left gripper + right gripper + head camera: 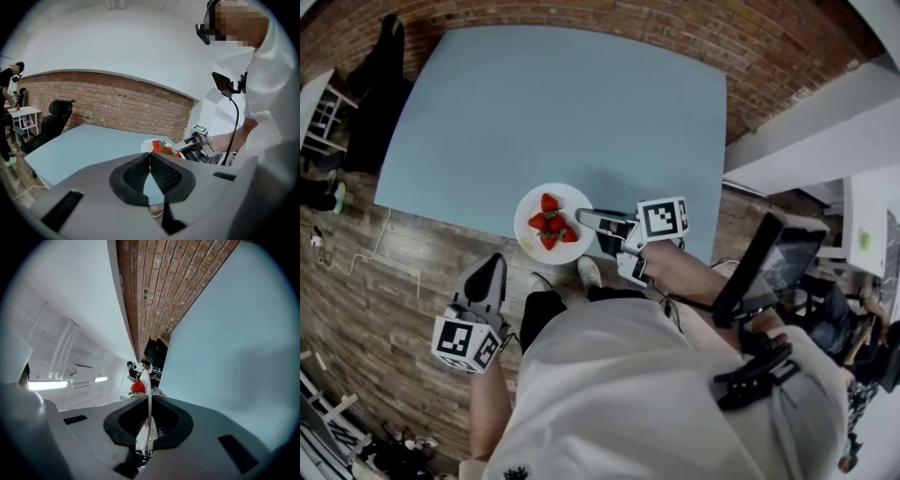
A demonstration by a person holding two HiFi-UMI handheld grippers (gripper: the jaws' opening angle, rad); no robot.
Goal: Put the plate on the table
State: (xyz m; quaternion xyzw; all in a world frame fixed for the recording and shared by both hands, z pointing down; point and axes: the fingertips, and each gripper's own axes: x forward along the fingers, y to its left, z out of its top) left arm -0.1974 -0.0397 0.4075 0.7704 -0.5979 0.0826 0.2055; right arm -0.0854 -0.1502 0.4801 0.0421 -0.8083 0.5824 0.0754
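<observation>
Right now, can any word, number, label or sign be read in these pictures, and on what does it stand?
No text can be read.
The left marker cube and the right marker cube: black-and-white square patterns only, no letters.
The shirt print: too small to read.
The plate: no print.

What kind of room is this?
Probably an office or workroom. There is a bare brick wall, a wide blue table, and a black office chair next to a small white desk.
</observation>
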